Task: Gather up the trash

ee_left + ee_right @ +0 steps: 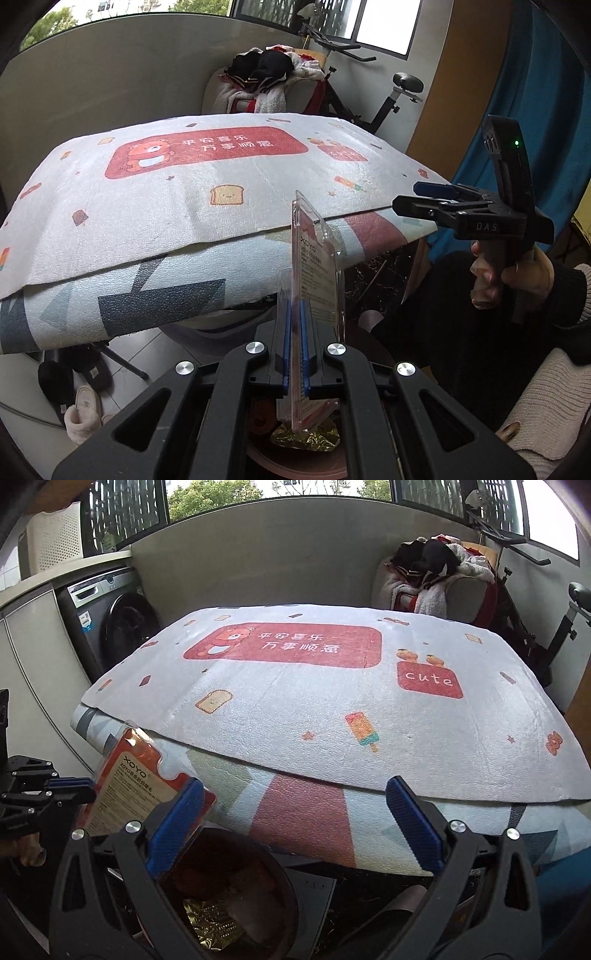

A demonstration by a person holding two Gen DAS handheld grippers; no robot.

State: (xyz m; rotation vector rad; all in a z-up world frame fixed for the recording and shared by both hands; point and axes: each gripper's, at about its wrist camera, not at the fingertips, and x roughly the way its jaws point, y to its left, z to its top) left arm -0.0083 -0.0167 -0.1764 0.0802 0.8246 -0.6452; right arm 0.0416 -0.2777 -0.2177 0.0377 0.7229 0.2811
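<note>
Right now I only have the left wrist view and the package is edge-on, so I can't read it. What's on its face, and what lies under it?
Observer: The right wrist view shows the clear plastic package face-on: an orange card printed XOYO.
Operator: And below it?
Observer: A dark round bin with gold foil trash inside.
Operator: Is the right gripper carrying anything?
Observer: No, the right gripper is open and empty. The left gripper is shut on the package.
</note>
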